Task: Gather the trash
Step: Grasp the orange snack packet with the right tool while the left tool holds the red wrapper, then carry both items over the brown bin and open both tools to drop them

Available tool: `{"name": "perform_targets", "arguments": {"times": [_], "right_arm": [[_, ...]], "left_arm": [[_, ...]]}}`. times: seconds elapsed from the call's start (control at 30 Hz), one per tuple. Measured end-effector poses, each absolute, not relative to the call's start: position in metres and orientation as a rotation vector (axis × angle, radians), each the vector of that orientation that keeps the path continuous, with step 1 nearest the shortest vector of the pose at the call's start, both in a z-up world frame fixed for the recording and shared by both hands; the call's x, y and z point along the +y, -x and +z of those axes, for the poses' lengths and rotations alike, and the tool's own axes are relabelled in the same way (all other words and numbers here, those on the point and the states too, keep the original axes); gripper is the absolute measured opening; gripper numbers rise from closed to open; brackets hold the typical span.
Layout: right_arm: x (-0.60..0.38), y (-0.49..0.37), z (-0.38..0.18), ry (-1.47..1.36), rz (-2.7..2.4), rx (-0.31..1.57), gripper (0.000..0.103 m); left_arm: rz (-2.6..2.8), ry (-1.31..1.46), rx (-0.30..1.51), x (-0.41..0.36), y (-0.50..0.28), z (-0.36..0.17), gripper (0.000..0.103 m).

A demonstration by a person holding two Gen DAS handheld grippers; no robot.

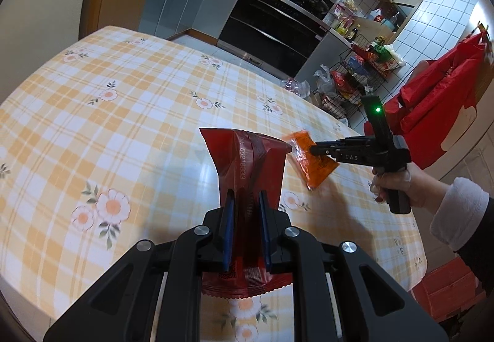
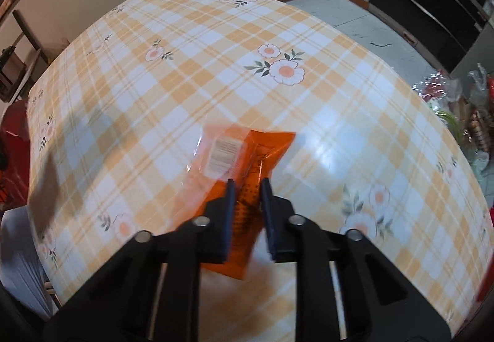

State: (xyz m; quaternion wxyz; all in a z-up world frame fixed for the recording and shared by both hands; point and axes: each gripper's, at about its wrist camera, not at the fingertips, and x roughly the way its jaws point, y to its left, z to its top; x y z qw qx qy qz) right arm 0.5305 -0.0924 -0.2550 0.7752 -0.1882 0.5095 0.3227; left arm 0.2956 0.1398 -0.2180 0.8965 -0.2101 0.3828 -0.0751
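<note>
A dark red snack wrapper (image 1: 247, 156) with white printed digits stands up between the blue pads of my left gripper (image 1: 246, 198), which is shut on it above the table. To its right, my right gripper (image 1: 311, 151) pinches an orange wrapper (image 1: 311, 167), held by a gloved hand. In the right wrist view the orange wrapper (image 2: 234, 153), with a white label, lies between the black fingers of the right gripper (image 2: 248, 186), shut on it just over the tablecloth (image 2: 216, 70).
The round table wears a yellow checked cloth with flowers (image 1: 123, 88). Beyond it are an oven (image 1: 278, 27), a wire rack of packets (image 1: 358, 76) and bags on the floor. A red chair cover (image 1: 438, 98) stands at the right.
</note>
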Motion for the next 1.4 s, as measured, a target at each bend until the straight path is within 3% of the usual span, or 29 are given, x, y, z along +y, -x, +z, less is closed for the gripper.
{"name": "perform_targets", "arguments": {"times": [0.77, 1.07, 1.4], "right_arm": [[-0.174, -0.310, -0.166, 0.022, 0.680, 0.859, 0.018], [-0.200, -0.227, -0.143, -0.094, 0.678, 0.763, 0.018], [-0.222, -0.161, -0.160, -0.220, 0.647, 0.740, 0.018]], "left_arm": [[-0.233, 0.422, 0.775, 0.097, -0.173, -0.177, 0.015], [-0.406, 0.318, 0.882, 0.058, -0.129, -0.190, 0.016], [-0.496, 0.220, 1.049, 0.023, -0.103, -0.239, 0.018]]}}
